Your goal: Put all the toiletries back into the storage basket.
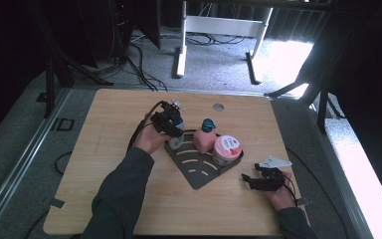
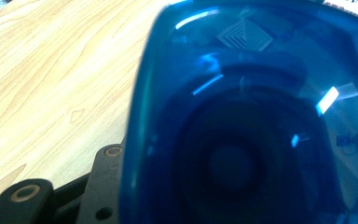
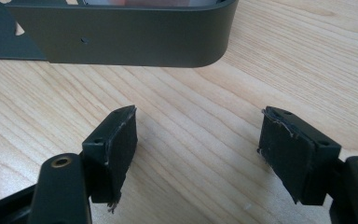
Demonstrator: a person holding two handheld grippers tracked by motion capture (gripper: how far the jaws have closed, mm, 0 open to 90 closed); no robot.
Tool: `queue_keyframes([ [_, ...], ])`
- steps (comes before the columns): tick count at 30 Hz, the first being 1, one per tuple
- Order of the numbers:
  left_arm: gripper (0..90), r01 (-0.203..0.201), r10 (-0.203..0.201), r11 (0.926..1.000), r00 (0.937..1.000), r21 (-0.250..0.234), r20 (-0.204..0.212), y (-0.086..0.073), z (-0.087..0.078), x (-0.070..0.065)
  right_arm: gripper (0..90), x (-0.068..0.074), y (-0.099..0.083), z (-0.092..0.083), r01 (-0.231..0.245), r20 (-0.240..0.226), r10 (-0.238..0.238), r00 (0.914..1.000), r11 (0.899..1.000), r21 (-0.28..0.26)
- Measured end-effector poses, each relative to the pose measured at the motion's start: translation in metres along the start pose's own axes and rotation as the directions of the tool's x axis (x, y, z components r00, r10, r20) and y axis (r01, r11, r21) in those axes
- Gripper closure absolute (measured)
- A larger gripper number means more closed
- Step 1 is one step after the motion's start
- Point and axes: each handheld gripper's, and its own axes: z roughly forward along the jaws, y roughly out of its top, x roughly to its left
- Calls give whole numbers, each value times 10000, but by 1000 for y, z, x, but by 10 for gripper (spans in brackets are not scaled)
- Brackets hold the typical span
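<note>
Left tongs (image 1: pixel 171 122) pinching blue bottle (image 1: pixel 176 134) at left corner of dark tray (image 1: pixel 199 174), near tabletop (image 1: pixel 109 124) middle. Bottle's blue surface close up against lens in left gripper view (image 2: pixel 256 121). Pink bottle (image 1: pixel 205 139) and pink-lidded tub (image 1: pixel 227 148) stand in same tray. Right tongs (image 3: pixel 198 149) spread, nothing between, hovering over bare wood just beside tray wall (image 3: pixel 121 42), near right front corner.

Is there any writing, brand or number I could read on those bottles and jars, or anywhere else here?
None can be read.
Round jar's pink lid: a red mark, too small to read.
Blue bottle in the left tool view: a faint square emblem and a small print, both blurred.
Red letters at that view's top right corner: cut off.
</note>
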Motion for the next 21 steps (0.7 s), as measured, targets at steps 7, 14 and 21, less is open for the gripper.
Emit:
queue_keyframes([
  [7, 552, -89, 86, 9998, 9998, -184, -164, 3, 3, -2, 273, 0, 0, 0, 3, -9, -3, 10000, 10000, 1],
  [14, 552, -172, 167, 9996, 9996, -209, -242, 4, 9, -4, 273, 0, 0, 0, 9, -14, -9, 10000, 10000, -1],
  [21, 552, -249, 245, 9995, 9995, -210, -199, 6, 16, -6, 273, 0, 0, 0, 12, -14, -12, 10000, 10000, 0],
])
